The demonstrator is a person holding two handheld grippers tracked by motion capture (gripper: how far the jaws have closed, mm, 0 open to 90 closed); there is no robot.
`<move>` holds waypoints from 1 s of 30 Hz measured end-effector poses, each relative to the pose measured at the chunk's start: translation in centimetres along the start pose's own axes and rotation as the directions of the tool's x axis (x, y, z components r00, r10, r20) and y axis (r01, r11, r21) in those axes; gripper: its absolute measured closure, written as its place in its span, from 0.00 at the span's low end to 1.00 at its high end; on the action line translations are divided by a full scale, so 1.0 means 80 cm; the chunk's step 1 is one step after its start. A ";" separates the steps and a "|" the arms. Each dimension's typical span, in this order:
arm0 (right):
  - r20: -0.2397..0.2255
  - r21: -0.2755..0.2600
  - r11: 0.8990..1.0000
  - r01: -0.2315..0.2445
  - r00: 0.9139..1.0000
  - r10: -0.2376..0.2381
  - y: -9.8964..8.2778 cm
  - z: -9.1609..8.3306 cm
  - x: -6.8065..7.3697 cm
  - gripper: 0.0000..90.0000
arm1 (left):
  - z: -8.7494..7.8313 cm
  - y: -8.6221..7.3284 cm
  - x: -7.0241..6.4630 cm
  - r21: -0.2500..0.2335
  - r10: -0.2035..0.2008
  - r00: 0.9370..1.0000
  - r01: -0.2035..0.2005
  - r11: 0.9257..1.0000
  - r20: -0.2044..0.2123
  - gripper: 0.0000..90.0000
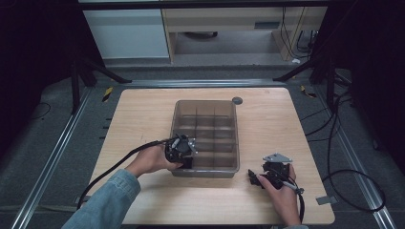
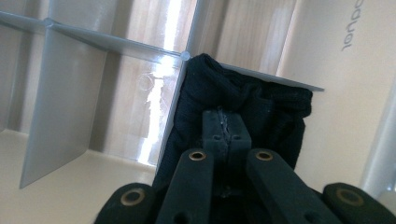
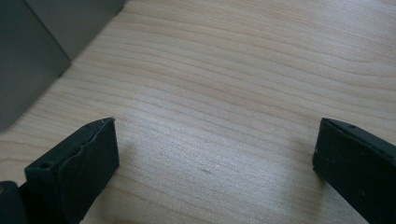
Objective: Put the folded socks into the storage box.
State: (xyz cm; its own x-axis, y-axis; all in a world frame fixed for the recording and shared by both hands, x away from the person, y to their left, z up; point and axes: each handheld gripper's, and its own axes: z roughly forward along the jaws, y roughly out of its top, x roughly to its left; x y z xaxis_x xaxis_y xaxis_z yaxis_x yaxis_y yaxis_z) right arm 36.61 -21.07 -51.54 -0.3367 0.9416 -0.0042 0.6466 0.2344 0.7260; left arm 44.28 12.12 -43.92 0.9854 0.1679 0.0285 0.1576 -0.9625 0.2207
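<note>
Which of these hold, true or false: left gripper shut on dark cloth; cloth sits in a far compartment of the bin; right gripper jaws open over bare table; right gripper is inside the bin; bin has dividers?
1. The left gripper is shut on a black cloth. True.
2. The cloth sits in a far compartment of the clear plastic bin. False: it is in the near-left corner compartment.
3. The right gripper has open jaws over the bare wooden table. True.
4. The right gripper is inside the bin. False: it rests on the table beside it.
5. The bin has dividers. True.
</note>
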 end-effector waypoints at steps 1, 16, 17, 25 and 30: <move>-0.001 0.000 1.000 0.000 1.000 0.000 0.000 0.000 0.000 0.01 | -0.004 -0.001 0.000 -0.007 -0.005 1.000 0.005 1.000 0.001 1.00; -0.003 0.000 1.000 0.001 1.000 -0.001 0.000 0.000 0.000 0.01 | -0.049 -0.024 0.011 -0.051 -0.072 0.996 0.069 0.996 -0.049 1.00; -0.002 0.000 1.000 0.002 1.000 -0.002 0.000 0.000 0.000 0.01 | -0.047 -0.024 0.011 -0.040 -0.070 0.996 0.067 0.997 -0.054 1.00; -0.004 0.000 1.000 0.004 1.000 -0.004 0.000 0.000 0.000 0.01 | -0.028 -0.022 0.011 -0.006 -0.071 0.996 0.070 0.998 -0.049 1.00; -0.003 0.000 1.000 0.002 1.000 -0.002 0.000 0.000 0.000 0.01 | -0.019 -0.018 0.011 0.017 -0.067 0.996 0.068 0.998 -0.055 1.00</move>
State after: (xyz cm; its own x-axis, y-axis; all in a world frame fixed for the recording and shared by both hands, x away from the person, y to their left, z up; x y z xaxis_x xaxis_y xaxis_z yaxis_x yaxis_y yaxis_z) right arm 36.60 -21.04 -51.54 -0.3404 0.9403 -0.0037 0.6458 0.2367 0.7259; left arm 44.79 13.98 -42.76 0.9675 0.2438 0.0677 0.2256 -0.9524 0.2051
